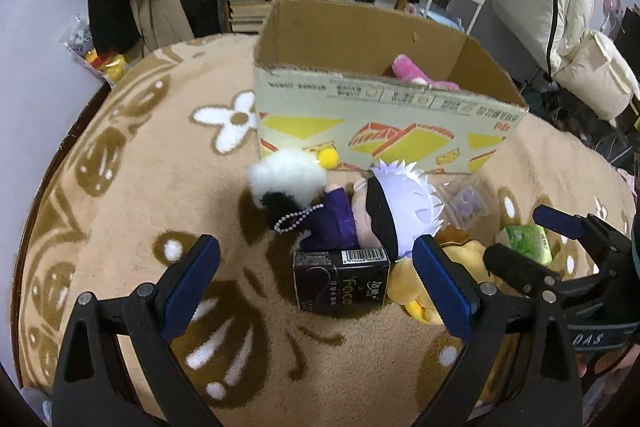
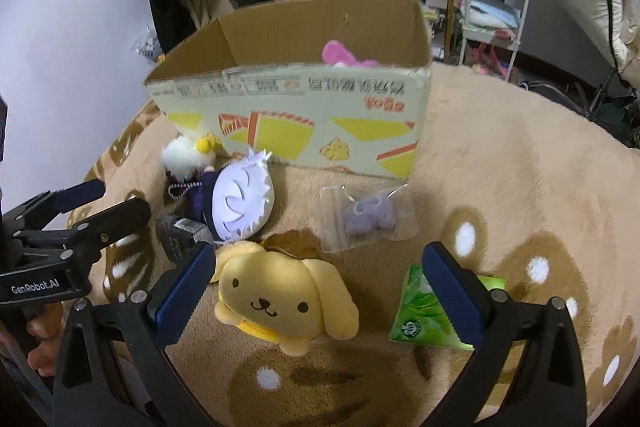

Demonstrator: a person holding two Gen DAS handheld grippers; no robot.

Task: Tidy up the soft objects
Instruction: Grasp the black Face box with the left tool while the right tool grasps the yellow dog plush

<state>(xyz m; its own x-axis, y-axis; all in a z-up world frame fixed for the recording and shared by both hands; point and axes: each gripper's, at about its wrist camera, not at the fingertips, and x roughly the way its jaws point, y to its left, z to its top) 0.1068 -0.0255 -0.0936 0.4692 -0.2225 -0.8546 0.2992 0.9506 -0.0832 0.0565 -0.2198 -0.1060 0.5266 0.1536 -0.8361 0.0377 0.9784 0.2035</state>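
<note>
A white-haired plush doll in a purple outfit (image 1: 384,215) lies on its side on the tan flower-patterned blanket (image 1: 120,187), long axis running along the front of the open printed cardboard box (image 1: 380,123), head toward the right gripper's side. A pink plush toy (image 1: 412,71) sits inside the box. The yellow floppy-eared plush dog (image 2: 280,299) lies face-up between the spread fingers of the right gripper (image 2: 320,291). The left gripper (image 1: 316,279) is also spread wide, empty, straddling a black tissue packet (image 1: 342,283). A green tissue packet (image 2: 432,311) lies beside the dog.
</note>
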